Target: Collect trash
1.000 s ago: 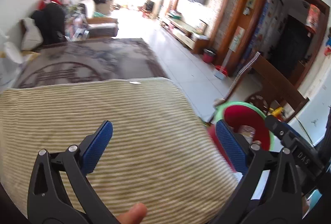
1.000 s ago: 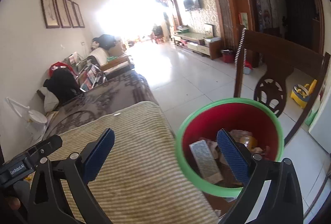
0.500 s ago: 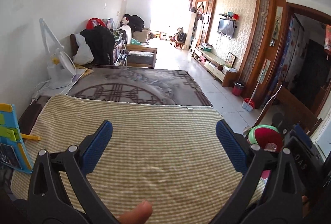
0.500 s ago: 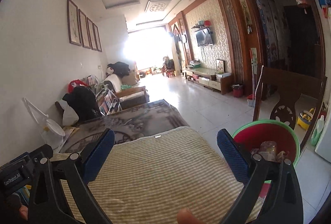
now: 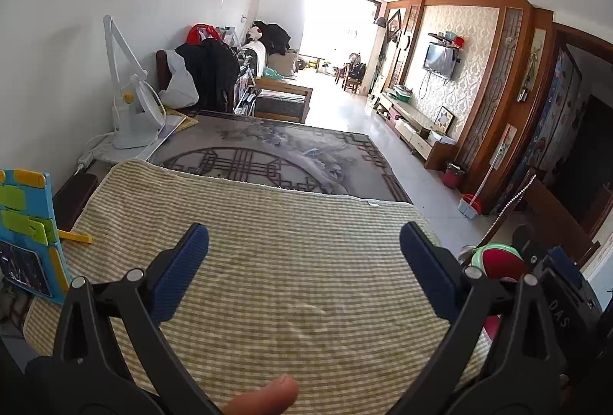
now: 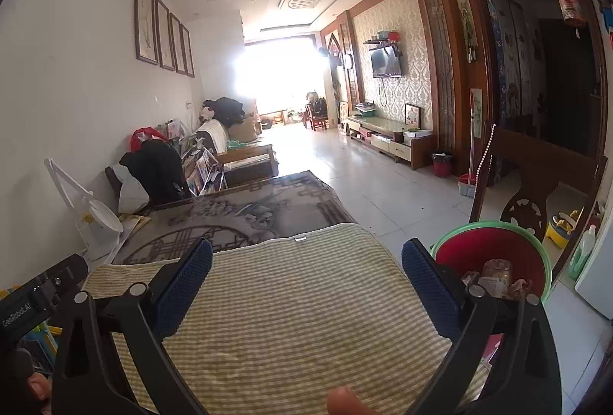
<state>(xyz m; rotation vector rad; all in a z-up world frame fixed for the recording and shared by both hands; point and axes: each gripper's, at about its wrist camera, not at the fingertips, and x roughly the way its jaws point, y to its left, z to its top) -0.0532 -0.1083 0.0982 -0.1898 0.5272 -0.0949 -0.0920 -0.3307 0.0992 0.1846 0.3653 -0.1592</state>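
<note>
At lower right of the right wrist view we see the green-rimmed red bin (image 6: pixel 494 242) upright, mouth up, trash (image 6: pixel 496 273) inside, just off the right edge of the striped cloth (image 6: pixel 291 307), over which our left gripper (image 5: pixel 304 262) and right gripper (image 6: pixel 306 275) hang wide and empty-handed.

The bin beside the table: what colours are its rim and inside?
The bin has a green rim and a red inside, clearest in the right wrist view.

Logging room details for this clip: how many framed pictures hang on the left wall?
4. The framed pictures hang in one row high on the white wall, above the cluttered sofa, running toward the bright window. The left wrist view shows the same row foreshortened; none looks hidden.
</note>
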